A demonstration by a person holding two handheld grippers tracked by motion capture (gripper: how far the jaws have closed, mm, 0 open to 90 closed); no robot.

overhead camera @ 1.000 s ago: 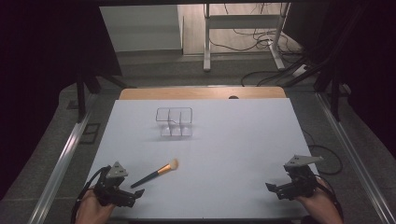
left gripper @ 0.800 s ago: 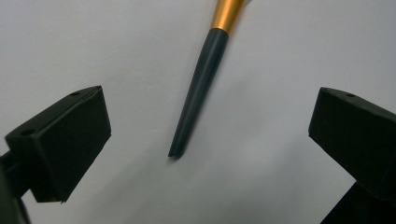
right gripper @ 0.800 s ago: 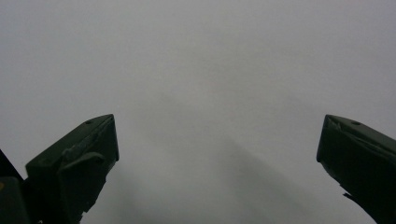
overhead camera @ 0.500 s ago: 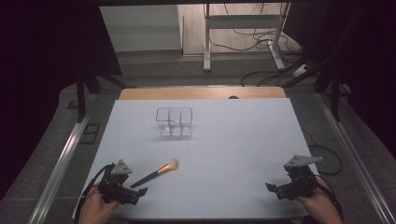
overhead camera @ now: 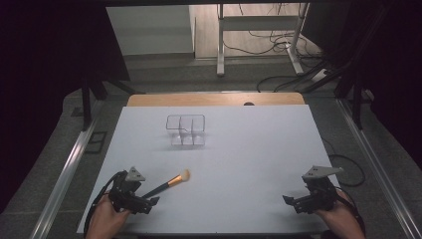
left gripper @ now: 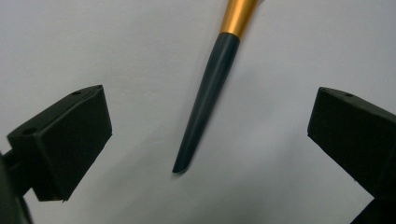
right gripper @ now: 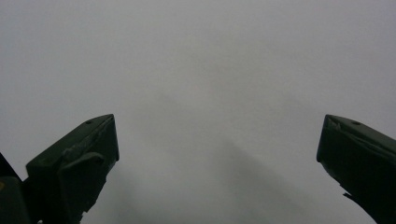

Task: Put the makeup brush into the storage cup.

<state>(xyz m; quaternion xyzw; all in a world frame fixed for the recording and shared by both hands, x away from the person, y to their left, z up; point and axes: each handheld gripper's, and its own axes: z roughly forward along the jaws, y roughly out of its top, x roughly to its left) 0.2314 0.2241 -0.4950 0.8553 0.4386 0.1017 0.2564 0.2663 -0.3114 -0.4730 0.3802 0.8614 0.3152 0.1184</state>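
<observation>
The white tabletop point(overhead camera: 259, 164) carries a clear acrylic organizer point(overhead camera: 185, 130) with open compartments toward its far middle, and a makeup brush point(overhead camera: 167, 184) lying flat near the front-left corner, well apart from the organizer.

The left gripper point(overhead camera: 144, 203) sits low at the brush's handle end, its fingers point(left gripper: 65, 140) spread wide with nothing between them but the tapered dark tip of the handle. The right gripper point(overhead camera: 288, 200) rests near the front-right corner, likewise released and holding nothing, with bare tabletop ahead of it.

The step in hand looks like picking up the brush. To do it well, the left gripper should advance along the handle until the thicker part, near the gold ferrule point(left gripper: 237, 16), lies between the fingers, since the thin tip could slip or pivot when they close.

The brush's long axis runs diagonally: handle toward the front-left, pale bristles point(overhead camera: 184, 175) pointing away to the right and slightly toward the organizer.
</observation>
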